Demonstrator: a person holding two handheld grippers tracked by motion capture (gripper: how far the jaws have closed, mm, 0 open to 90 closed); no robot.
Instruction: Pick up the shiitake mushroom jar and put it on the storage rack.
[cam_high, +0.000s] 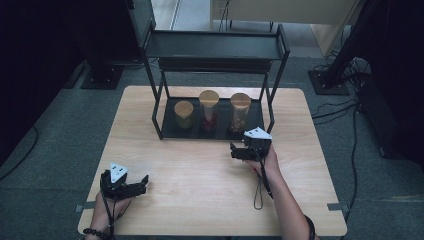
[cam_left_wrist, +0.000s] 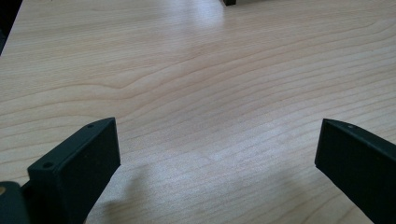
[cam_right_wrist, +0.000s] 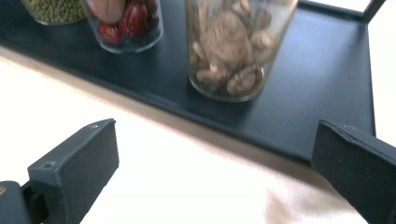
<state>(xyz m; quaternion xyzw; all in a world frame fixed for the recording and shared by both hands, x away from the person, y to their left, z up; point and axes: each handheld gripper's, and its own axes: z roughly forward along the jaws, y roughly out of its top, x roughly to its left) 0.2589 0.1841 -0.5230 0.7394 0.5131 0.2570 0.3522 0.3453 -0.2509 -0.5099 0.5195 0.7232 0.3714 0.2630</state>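
Observation:
Three glass jars with wooden lids stand in a row on the bottom shelf of a black rack (cam_high: 170, 131): a short jar of green beans (cam_high: 183, 114), a taller jar of red dates (cam_high: 209, 110) and a jar of walnuts (cam_high: 240, 112). My right gripper (cam_high: 233, 151) hovers open just in front of the shelf, near the walnut jar (cam_right_wrist: 233, 46). In the right gripper view the date jar (cam_right_wrist: 126, 21) and bean jar (cam_right_wrist: 51, 9) sit to the walnut jar's left on the black shelf (cam_right_wrist: 303, 93), with nothing between the jaws of the right gripper (cam_right_wrist: 215, 135). My left gripper (cam_high: 144, 184) rests open near the table's front left, over bare wood (cam_left_wrist: 217, 135).
The rack has an upper shelf (cam_high: 215, 46) over the jars, held by thin black posts. The light wooden table (cam_high: 200, 200) stands on grey carpet. Cables and stand bases lie on the floor at the right (cam_high: 345, 85). A rack foot (cam_left_wrist: 229, 2) shows far ahead of the left gripper.

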